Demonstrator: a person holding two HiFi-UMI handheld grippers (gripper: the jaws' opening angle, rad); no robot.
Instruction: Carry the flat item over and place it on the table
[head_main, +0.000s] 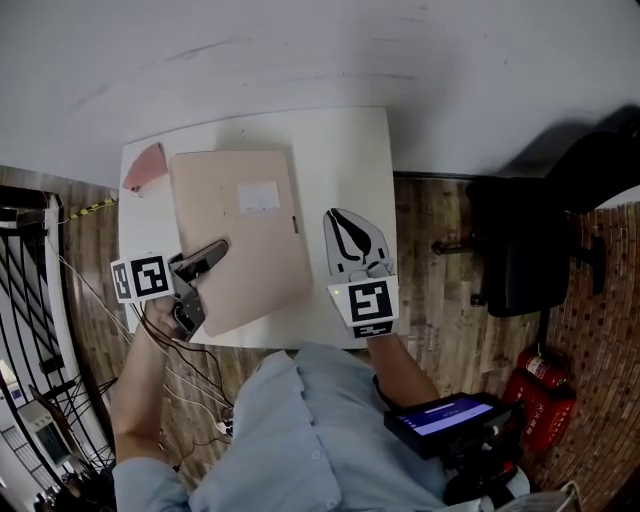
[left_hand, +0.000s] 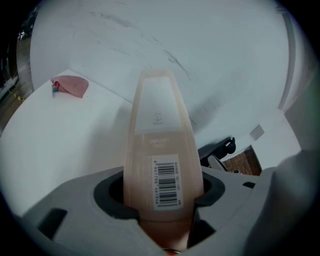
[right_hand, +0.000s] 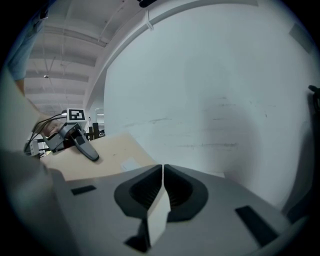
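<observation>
We see the flat beige cardboard folder (head_main: 245, 230) over the left half of the white tabletop (head_main: 340, 150), its near-left edge clamped in the left tongs (head_main: 213, 252). Just right of it, the right tongs (head_main: 345, 225) are closed and empty. A pink scrap (head_main: 147, 166) lies at the far-left corner, and a black office chair (head_main: 530, 250) stands off right.

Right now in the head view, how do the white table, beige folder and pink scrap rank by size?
1. white table
2. beige folder, held above it, nearer the camera, so slightly flattered
3. pink scrap
</observation>
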